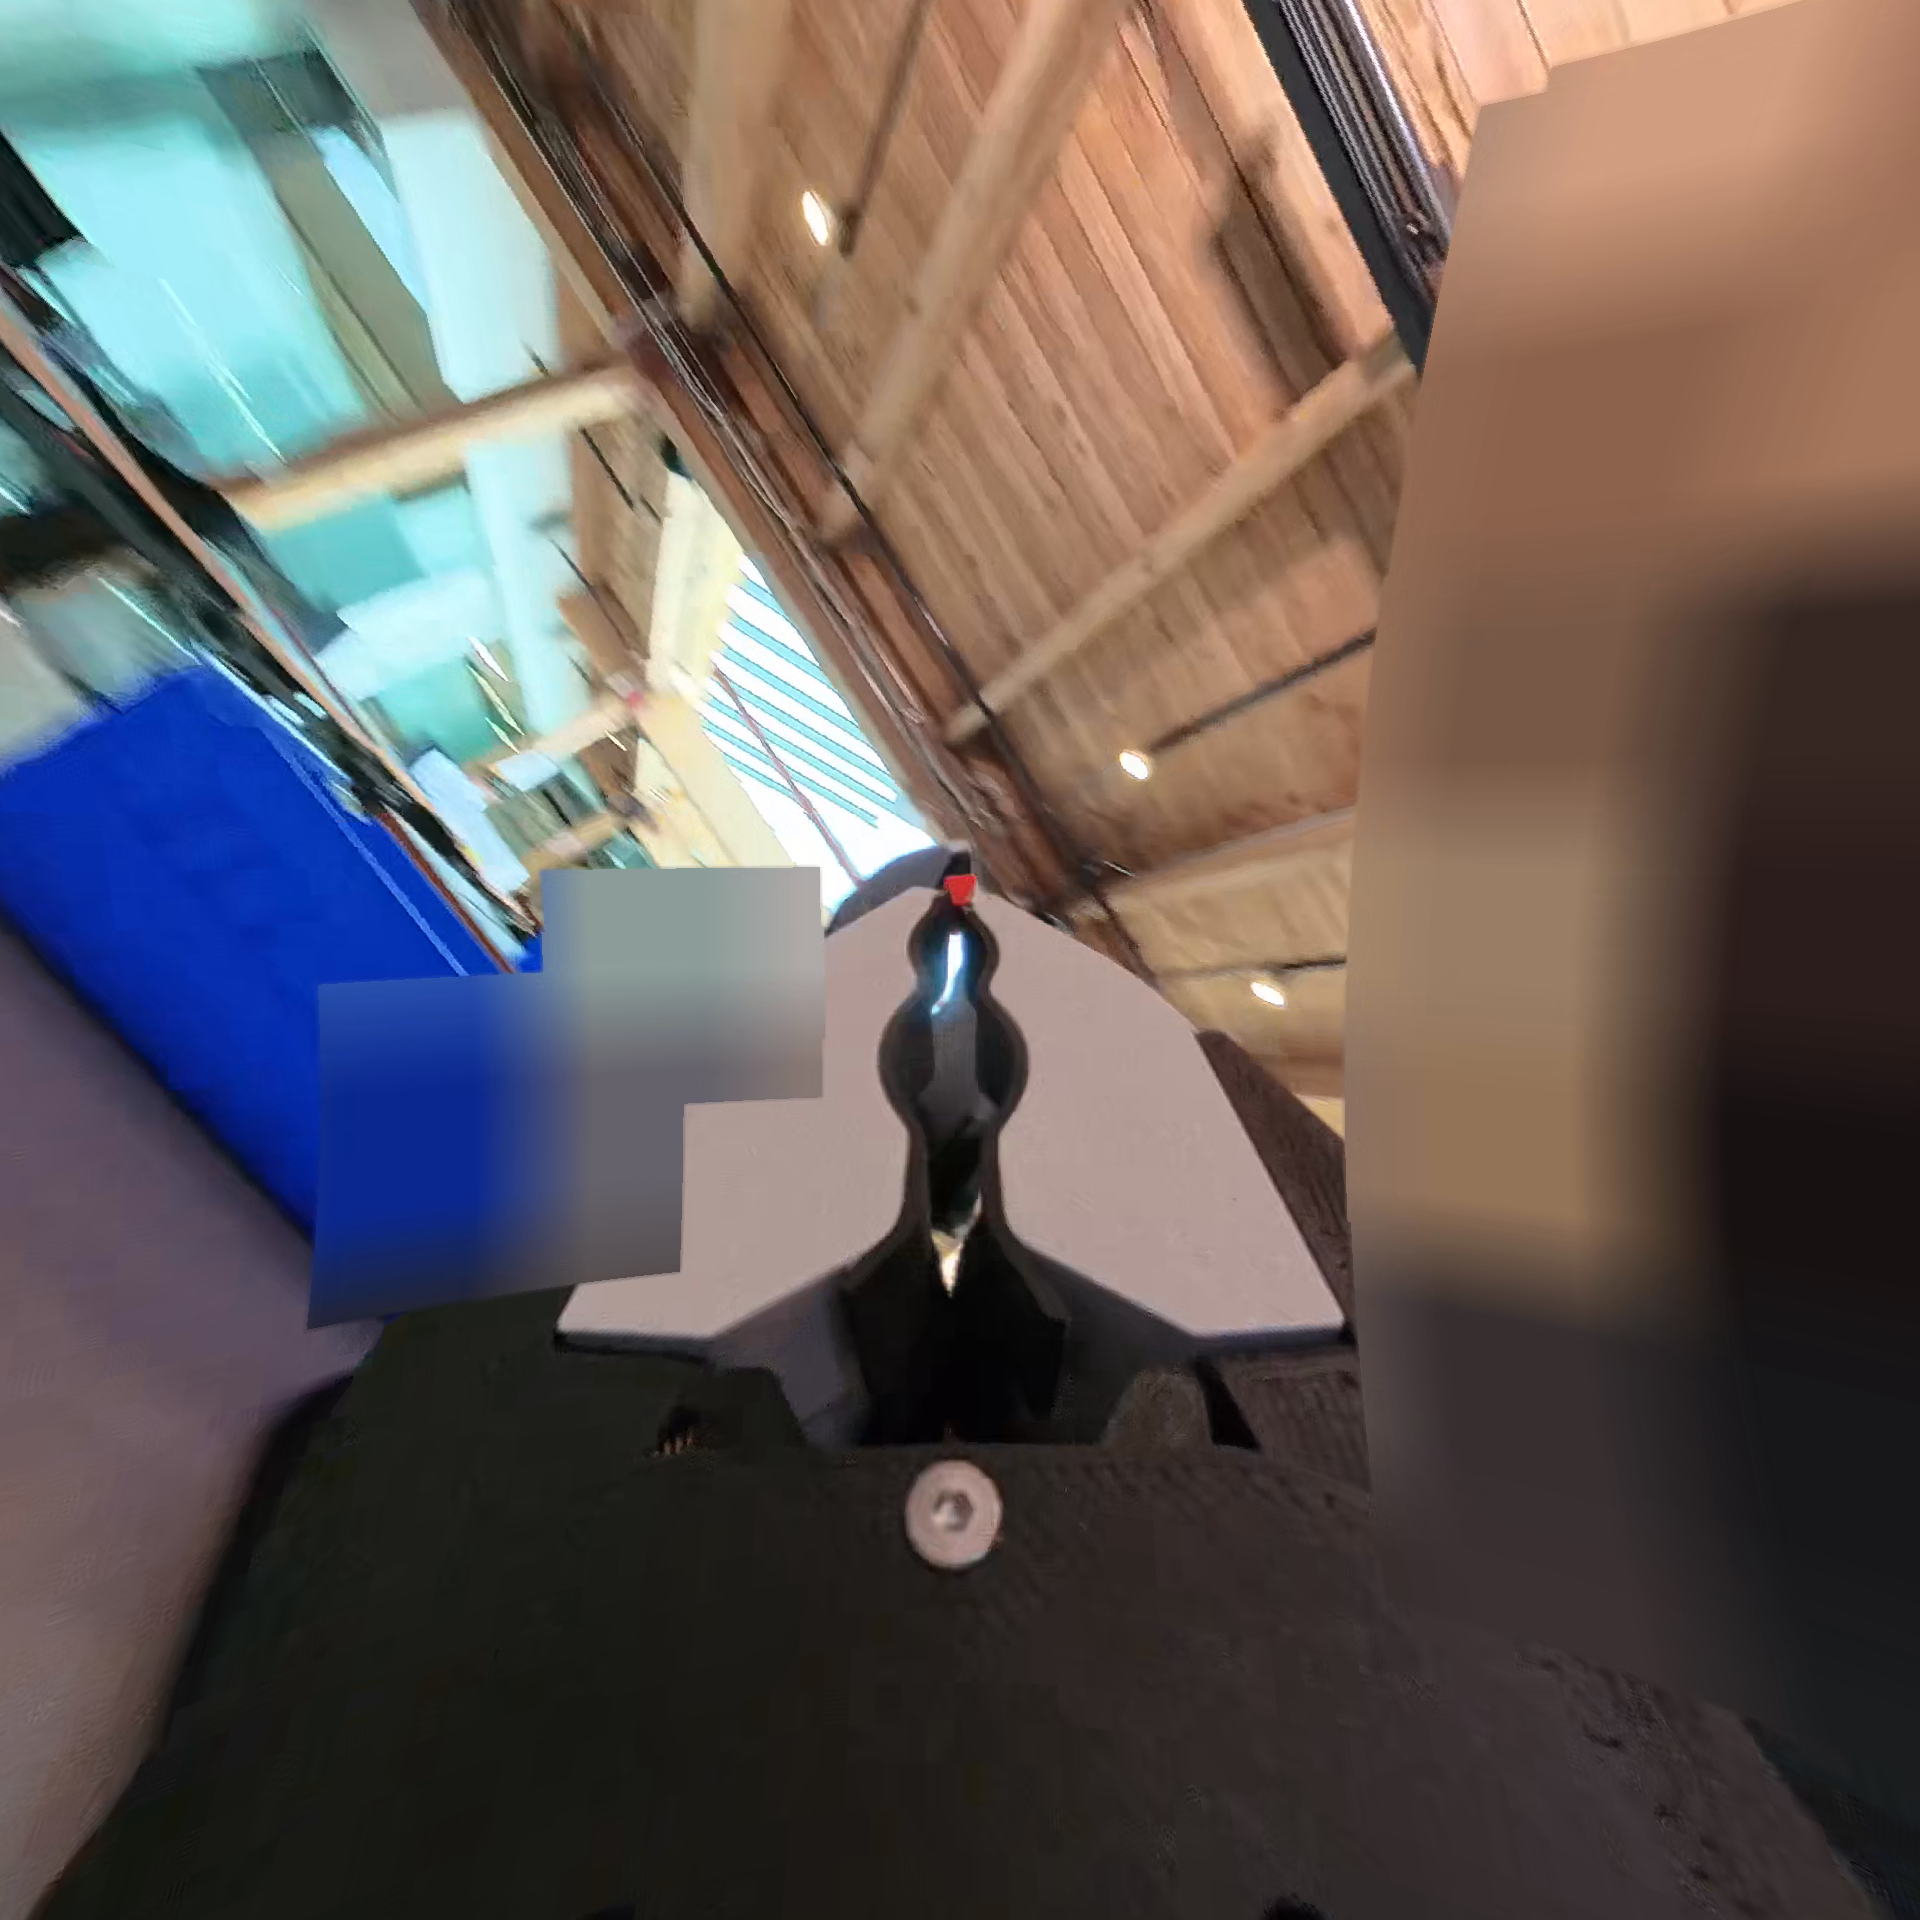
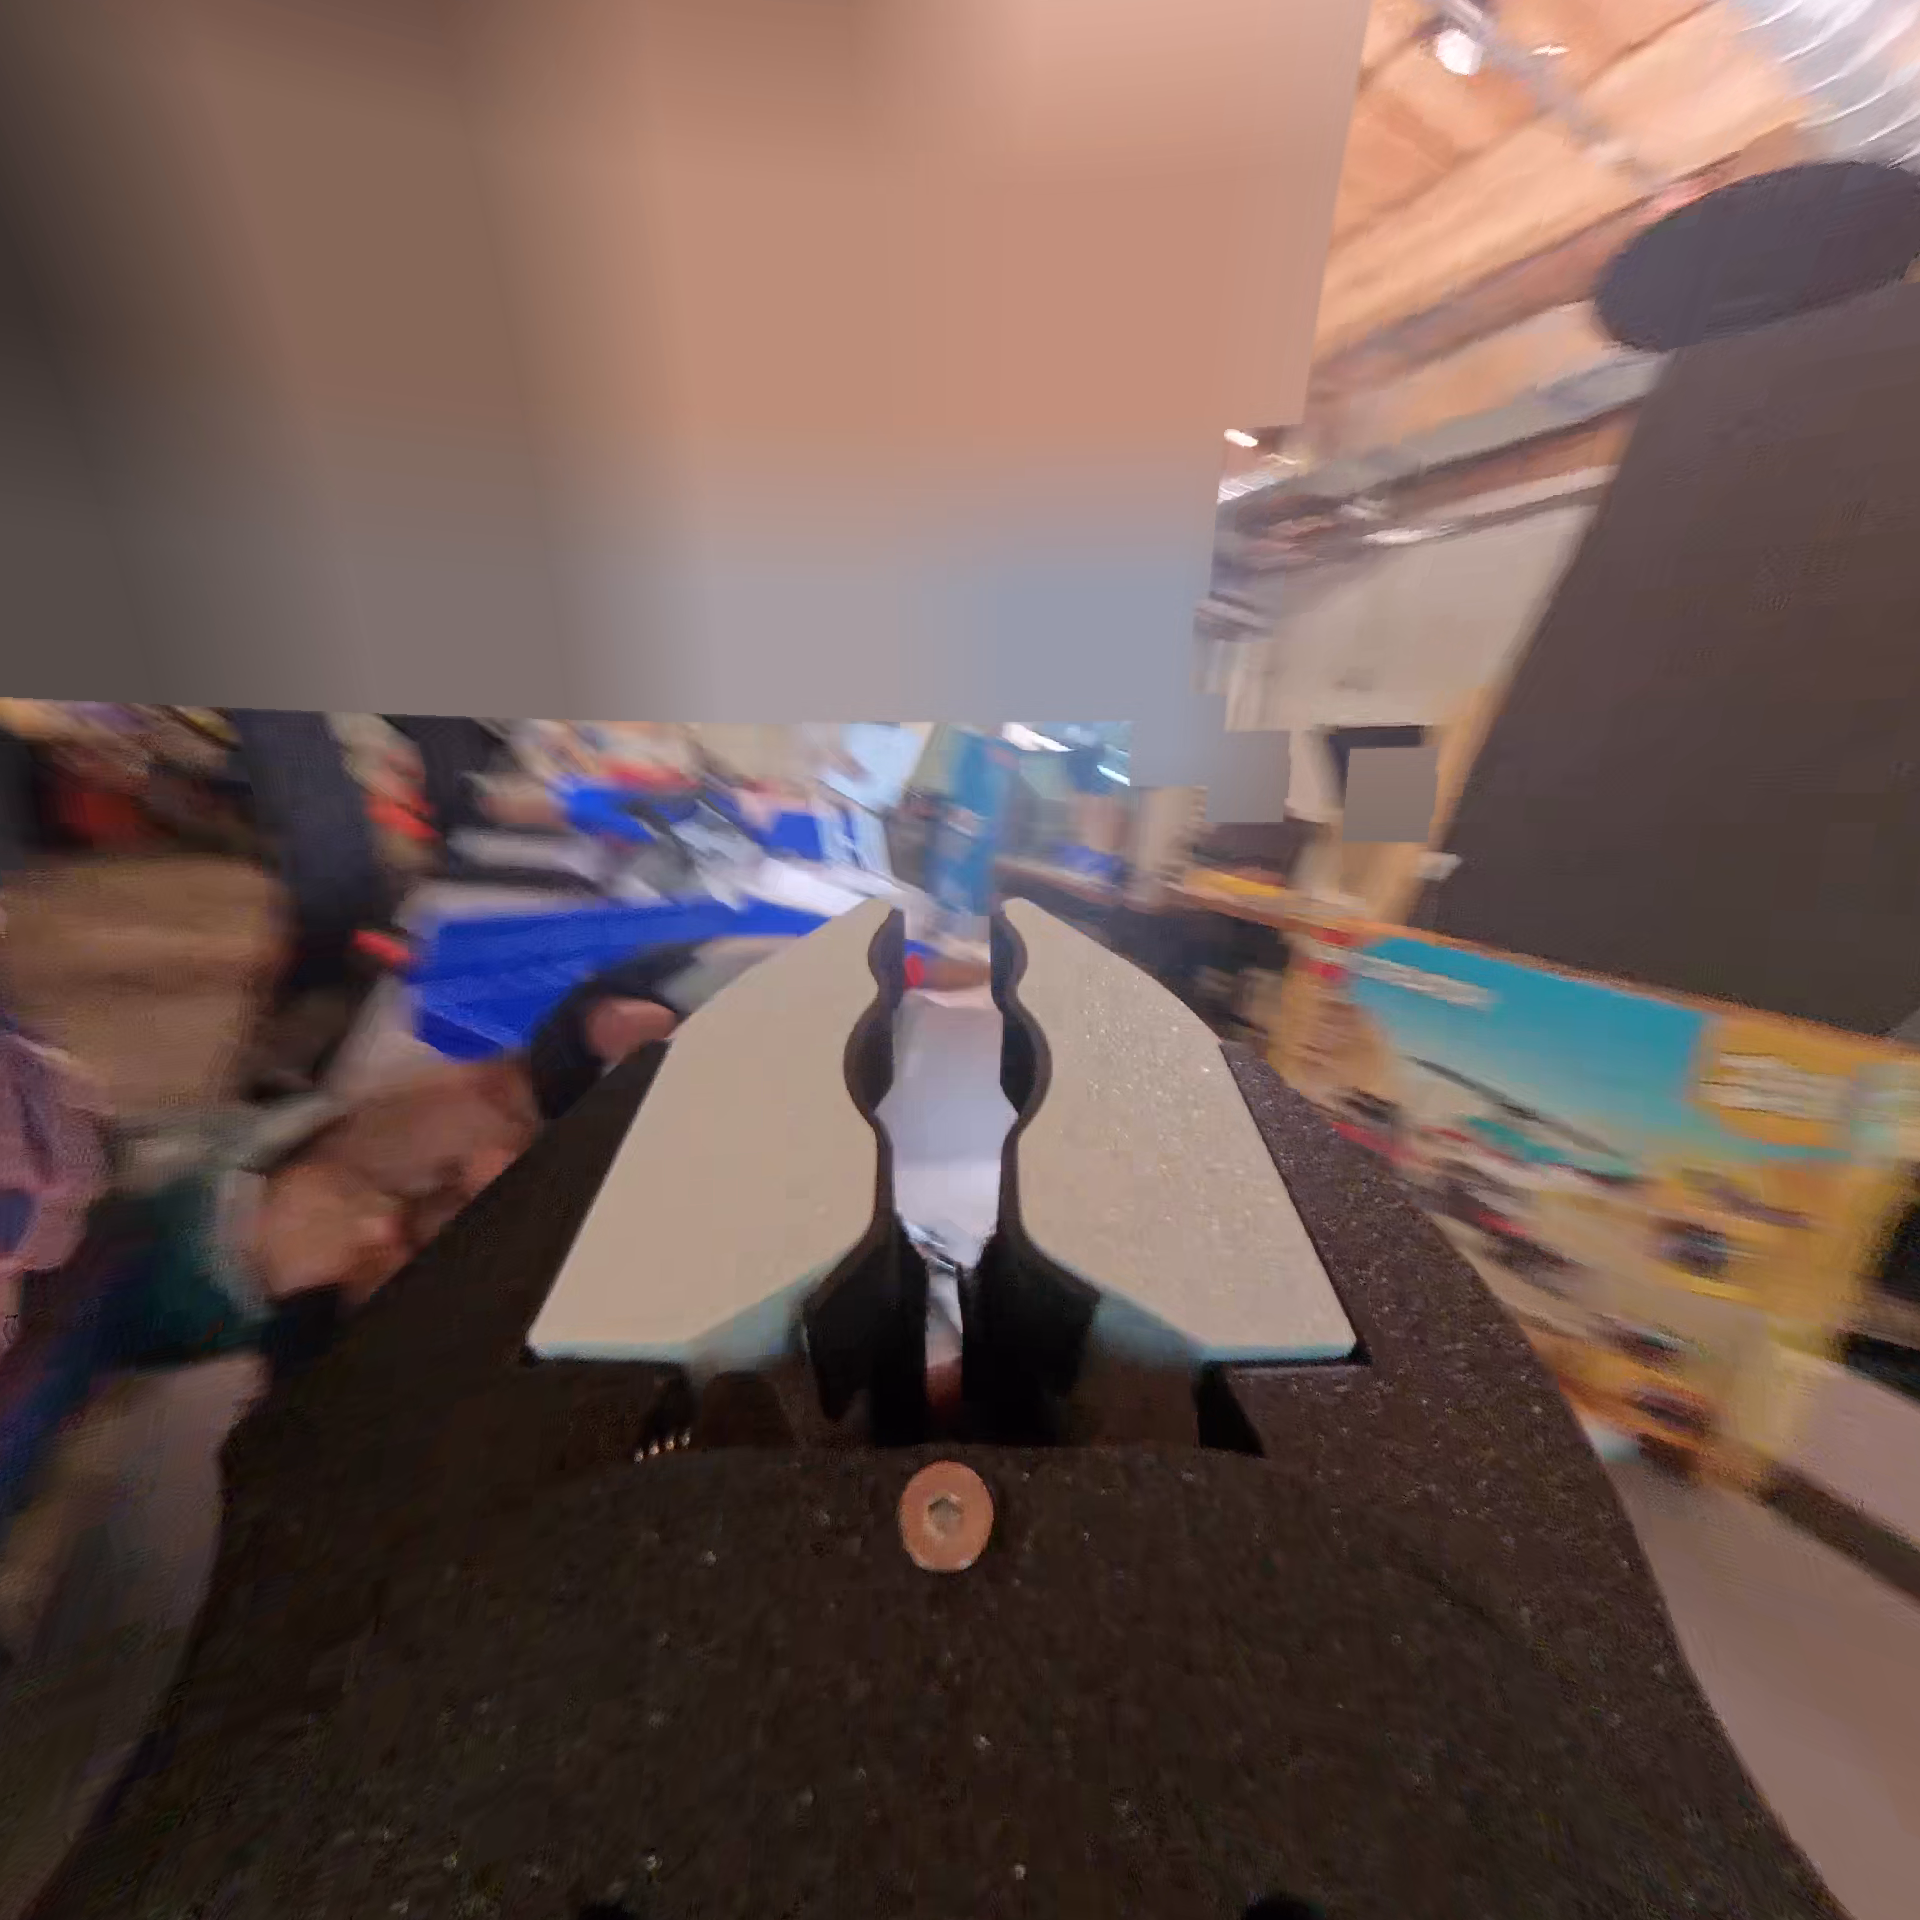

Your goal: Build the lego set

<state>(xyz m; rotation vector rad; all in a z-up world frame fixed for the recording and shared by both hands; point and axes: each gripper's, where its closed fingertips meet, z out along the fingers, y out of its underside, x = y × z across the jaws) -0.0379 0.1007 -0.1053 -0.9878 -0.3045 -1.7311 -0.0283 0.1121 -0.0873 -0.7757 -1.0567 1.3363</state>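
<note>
In the left wrist view my left gripper (image 1: 956,904) is tilted up toward a wooden ceiling. Its jaws are closed together, and a tiny red lego piece (image 1: 959,886) is pinched at the very tips. A small grey curved part (image 1: 894,881) shows just behind the left fingertip. In the right wrist view my right gripper (image 2: 943,925) is open by a narrow gap with nothing between its fingers. It points level across the room. The colourful lego set box (image 2: 1621,1174) stands to its right. The view is blurred by motion.
A person's hand (image 2: 416,1174) in a dark fingerless glove is at the left of the right wrist view. A blue surface (image 2: 582,956) lies behind it, and a blue panel (image 1: 208,914) shows in the left wrist view. A white tabletop (image 2: 1787,1621) is at the lower right. Only a small space, under 4 cm, lies between the two pairs of fingers.
</note>
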